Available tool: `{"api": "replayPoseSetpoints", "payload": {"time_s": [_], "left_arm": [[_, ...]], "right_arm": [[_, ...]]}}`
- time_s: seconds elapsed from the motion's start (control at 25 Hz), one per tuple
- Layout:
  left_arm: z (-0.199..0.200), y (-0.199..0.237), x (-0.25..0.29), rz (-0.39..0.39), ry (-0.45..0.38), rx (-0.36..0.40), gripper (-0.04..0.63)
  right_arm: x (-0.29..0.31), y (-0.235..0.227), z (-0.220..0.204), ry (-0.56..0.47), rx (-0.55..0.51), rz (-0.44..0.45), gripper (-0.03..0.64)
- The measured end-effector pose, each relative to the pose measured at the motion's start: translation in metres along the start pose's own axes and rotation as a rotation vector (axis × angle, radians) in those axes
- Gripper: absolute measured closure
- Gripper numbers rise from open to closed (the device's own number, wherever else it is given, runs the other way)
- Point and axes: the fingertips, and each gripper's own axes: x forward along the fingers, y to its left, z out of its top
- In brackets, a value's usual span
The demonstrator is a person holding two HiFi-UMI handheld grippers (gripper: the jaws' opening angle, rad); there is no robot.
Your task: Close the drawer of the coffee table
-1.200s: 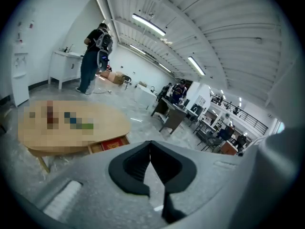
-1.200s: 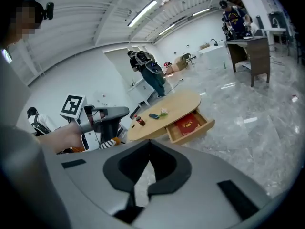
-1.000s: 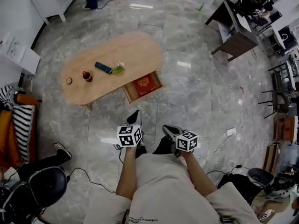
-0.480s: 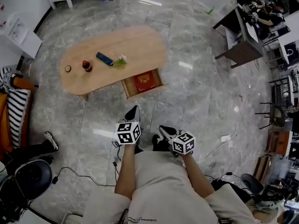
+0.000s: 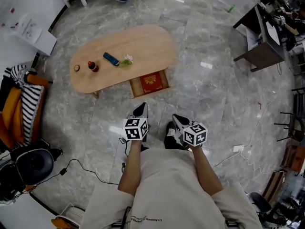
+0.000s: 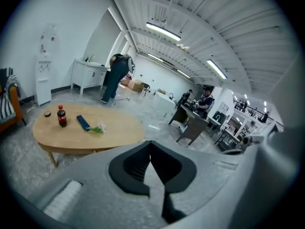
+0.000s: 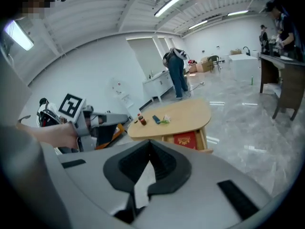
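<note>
**Drawer wide open, both grippers well back from it**

From the head view, the oval wooden coffee table (image 5: 143, 46) sits on a grey marble floor (image 5: 214, 104). Its drawer (image 5: 152, 94) is pulled out on the side facing the person. You can look straight down into it, and a flat red thing with a gold pattern (image 5: 151, 81) lies inside.

On the tabletop there are 4 small bits: a dark bottle with a red cap (image 5: 93, 67), a little round thing (image 5: 76, 67) just beside it, a dark blue flat bar (image 5: 111, 58), and a green-and-white scrap (image 5: 126, 61) next to that.

The 2 grippers are held low in front of the person's body, side by side over bare floor and well apart from the drawer and the table. The left gripper (image 6: 150, 143) has its jaws pressed together at the tips with nothing caught between them. Its own camera looks over the table's long side. The right gripper (image 7: 149, 140) is the same, jaws together and empty. Its view shows the open drawer with the red thing past the jaw tips, and the left gripper's marker cube off to the side.

Around the room there's a striped cushion (image 5: 26, 104) on an orange seat at the left, a dark desk (image 5: 259, 56) at the upper right, and somebody standing at a white counter (image 6: 88, 73) in the background.
</note>
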Motion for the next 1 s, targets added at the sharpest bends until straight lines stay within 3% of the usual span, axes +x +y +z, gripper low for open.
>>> {"api": "replayPoseSetpoints", "payload": {"time_s": [0.24, 0.4, 0.6, 0.76, 1.0], "left_arm": [[0.011, -0.046, 0.028, 0.057, -0.005, 0.087, 0.586], [0.001, -0.062, 0.045, 0.098, 0.006, 0.098, 0.586], [0.004, -0.066, 0.057, 0.167, -0.026, 0.068, 0.586], [-0.004, -0.056, 0.053, 0.198, -0.039, 0.050, 0.586], [-0.027, -0.033, 0.054, 0.247, -0.082, -0.067, 0.586]], "right_arm": [[-0.018, -0.075, 0.059, -0.138, 0.045, -0.056, 0.601], [-0.022, -0.101, 0.062, -0.156, 0.019, -0.037, 0.601], [0.001, -0.138, 0.055, -0.135, 0.025, -0.050, 0.601], [0.017, -0.138, 0.044, -0.133, 0.011, -0.076, 0.600], [0.056, -0.128, 0.031, -0.131, -0.038, -0.062, 0.601]]}}
